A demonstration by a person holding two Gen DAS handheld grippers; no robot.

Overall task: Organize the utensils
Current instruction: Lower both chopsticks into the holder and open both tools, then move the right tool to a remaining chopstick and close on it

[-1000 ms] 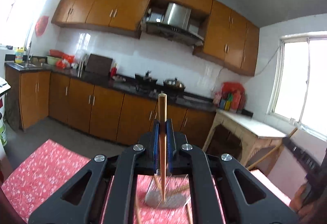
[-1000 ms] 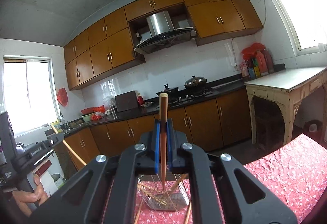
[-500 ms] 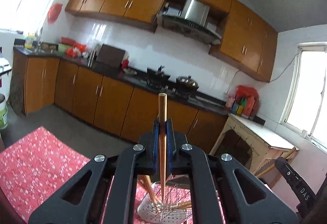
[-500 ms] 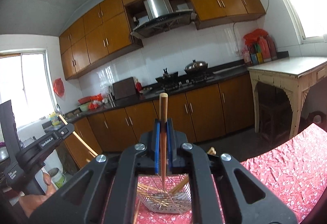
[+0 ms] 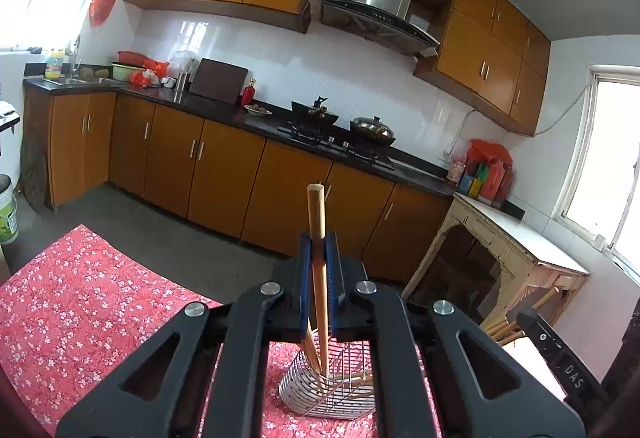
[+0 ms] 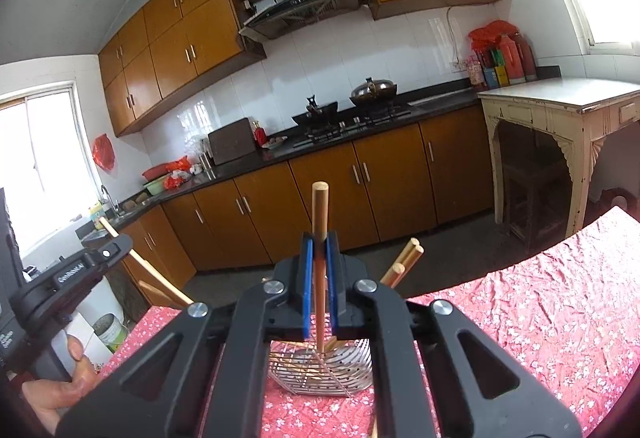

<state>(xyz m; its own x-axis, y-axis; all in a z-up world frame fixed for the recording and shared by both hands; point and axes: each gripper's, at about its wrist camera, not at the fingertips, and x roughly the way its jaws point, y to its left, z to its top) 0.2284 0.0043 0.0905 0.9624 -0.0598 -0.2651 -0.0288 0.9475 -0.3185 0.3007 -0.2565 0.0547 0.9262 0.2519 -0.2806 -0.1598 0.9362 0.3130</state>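
Chopsticks dominate both views: the left gripper (image 5: 319, 262) has its blue pads closed on one upright chopstick (image 5: 318, 238), and the right gripper (image 6: 319, 262) likewise pinches its own chopstick (image 6: 320, 230), each lower tip reaching toward the wire basket (image 5: 340, 394) just beyond the jaws. Several sticks already lean in that basket on the red flowered tablecloth (image 5: 80, 302). Judged from this, part is stowed and the two held sticks are not yet released. Kitchen cabinets (image 5: 224, 174) stand behind.
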